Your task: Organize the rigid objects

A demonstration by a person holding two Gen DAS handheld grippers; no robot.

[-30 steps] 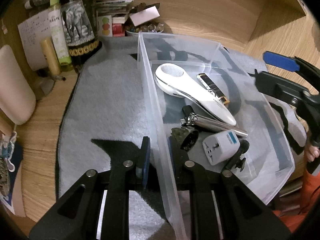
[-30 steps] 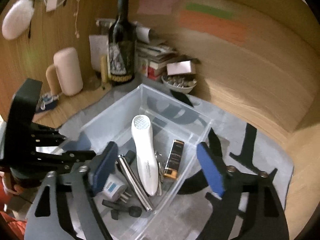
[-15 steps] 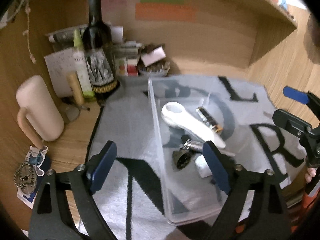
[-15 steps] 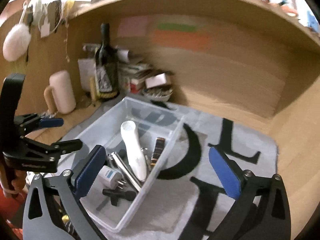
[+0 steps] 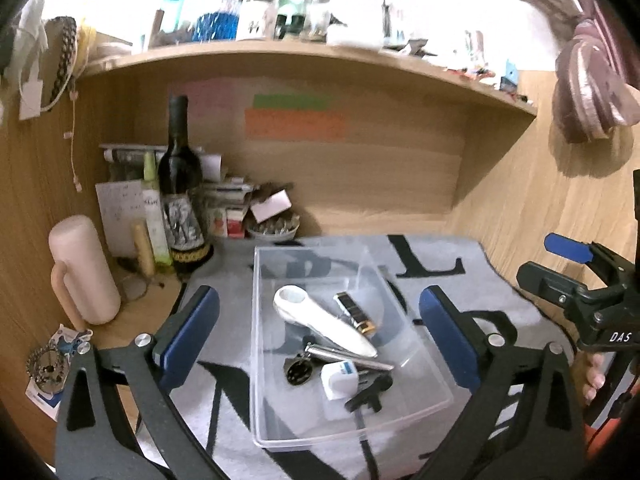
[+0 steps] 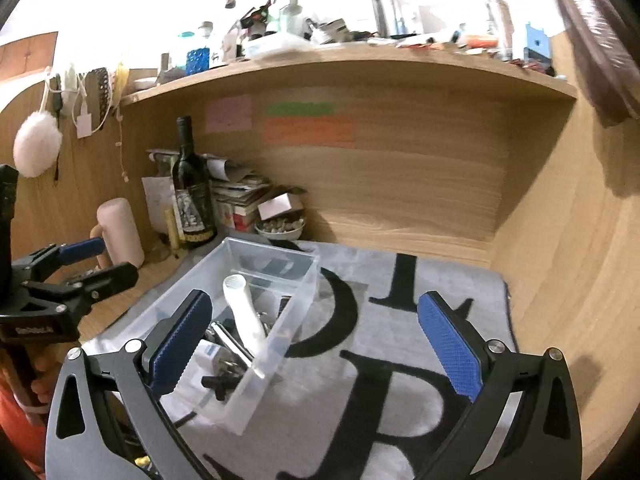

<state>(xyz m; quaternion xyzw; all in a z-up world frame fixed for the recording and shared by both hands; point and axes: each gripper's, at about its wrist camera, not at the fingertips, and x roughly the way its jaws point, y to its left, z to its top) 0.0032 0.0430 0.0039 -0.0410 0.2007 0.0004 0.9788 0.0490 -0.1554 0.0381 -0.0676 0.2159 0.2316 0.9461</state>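
Note:
A clear plastic bin [image 5: 408, 412] [image 6: 276, 340] sits on a grey mat with black letters. In it lie a white handheld device [image 5: 324, 324] [image 6: 244, 312], a black and gold lighter [image 5: 356, 314], a silver metal tube [image 5: 348, 358], a white travel adapter [image 5: 339, 378], a round dark piece [image 5: 299, 372] and a black clip [image 5: 366, 394]. My left gripper [image 5: 320, 336] is open and empty, raised above and in front of the bin. My right gripper [image 6: 316, 344] is open and empty, raised over the bin's right wall and the mat.
A wine bottle [image 5: 182, 200] [image 6: 194, 196], a green tube [image 5: 154, 216], a pink roller [image 5: 82, 270], stacked boxes and a bowl of small items [image 5: 274, 228] crowd the back left corner. Wooden walls enclose the desk; a cluttered shelf [image 5: 304, 50] runs overhead.
My left gripper let go of the bin's left wall, opened wide and pulled back and up. My right gripper also rose and drew back. The bin's contents have not moved.

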